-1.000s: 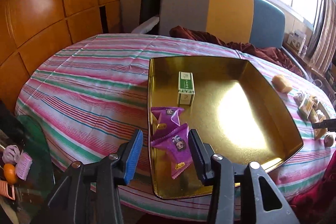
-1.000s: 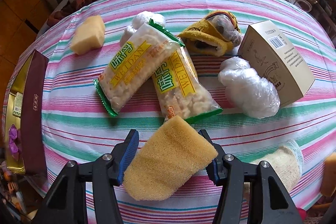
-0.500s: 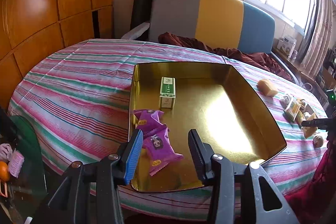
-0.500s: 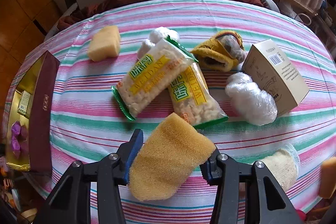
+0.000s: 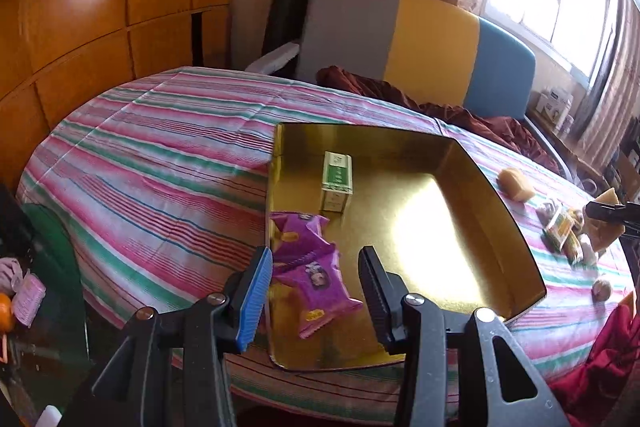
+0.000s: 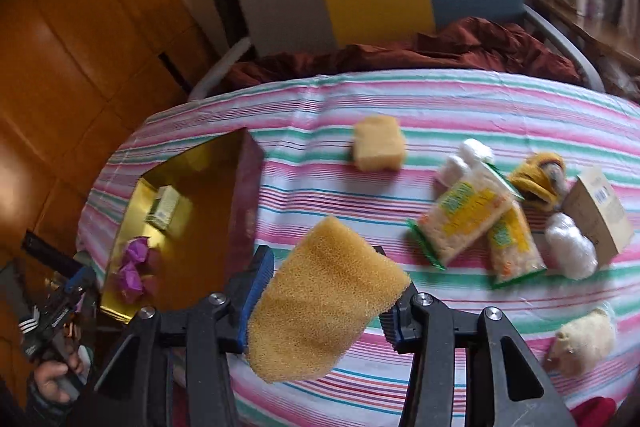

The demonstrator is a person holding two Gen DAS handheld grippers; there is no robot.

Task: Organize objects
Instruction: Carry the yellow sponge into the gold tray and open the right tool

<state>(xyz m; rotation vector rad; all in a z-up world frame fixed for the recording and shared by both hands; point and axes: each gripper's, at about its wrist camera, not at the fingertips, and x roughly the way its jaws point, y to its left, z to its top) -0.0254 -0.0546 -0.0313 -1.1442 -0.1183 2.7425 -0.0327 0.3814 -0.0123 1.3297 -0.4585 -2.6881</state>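
Each gripper is built of matte black plastic. The left gripper (image 5: 316,291) has two angular arms with triangular cut-outs, silver round screw heads at the joints, and flat fingers; one finger carries a ribbed blue pad (image 5: 256,301), the other looks black from this side. The right gripper (image 6: 320,301) has the same black frame, the same silver screws and ribbed blue pads on both fingers. In the right wrist view, a hand (image 6: 50,377) at the lower left edge shows a dark striped cuff.
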